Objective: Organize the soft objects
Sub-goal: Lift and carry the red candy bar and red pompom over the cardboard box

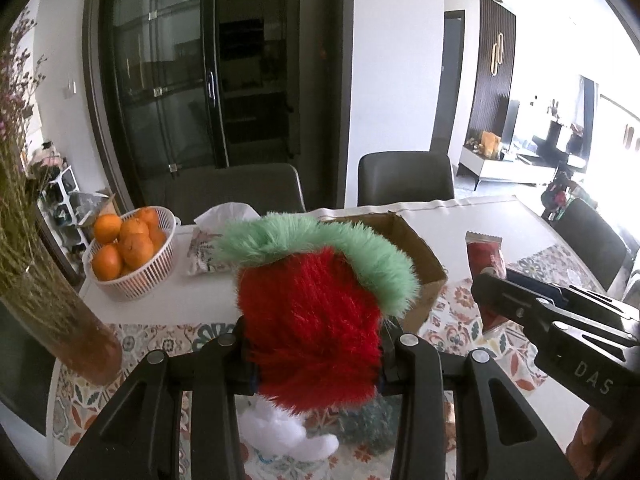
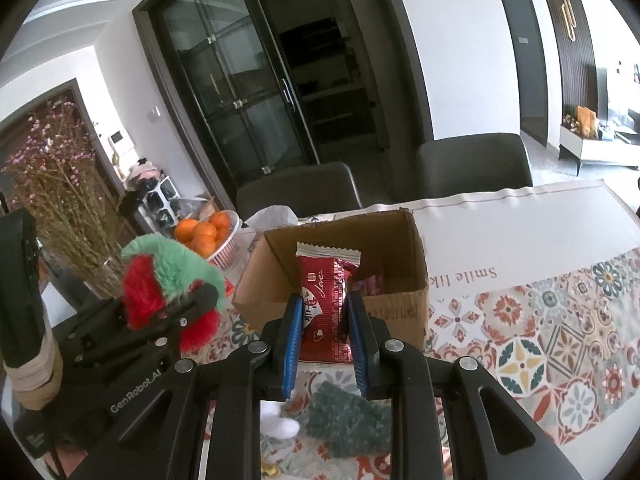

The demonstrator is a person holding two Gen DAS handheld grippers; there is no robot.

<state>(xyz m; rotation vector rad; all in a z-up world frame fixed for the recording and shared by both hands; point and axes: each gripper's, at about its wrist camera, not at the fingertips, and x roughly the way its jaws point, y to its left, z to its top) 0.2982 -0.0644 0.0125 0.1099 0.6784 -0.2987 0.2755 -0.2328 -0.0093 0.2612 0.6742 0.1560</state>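
My left gripper [image 1: 316,344] is shut on a fluffy red plush with a green fringe [image 1: 312,320] and holds it above the table, just before an open cardboard box [image 1: 420,256]. The plush also shows in the right wrist view [image 2: 160,296]. My right gripper [image 2: 324,320] is shut on a red snack packet [image 2: 326,300], held upright at the box's [image 2: 340,304] near wall. Something red lies inside the box. A white plush [image 1: 280,432] and a dark green fluffy item [image 2: 348,420] lie on the tablecloth below the grippers.
A white basket of oranges [image 1: 128,256] and a tissue pack [image 1: 208,248] stand at the back left. A glass vase with dried flowers [image 1: 52,300] stands at the left. Two grey chairs [image 1: 404,180] sit behind the table. The patterned tablecloth [image 2: 540,320] spreads right.
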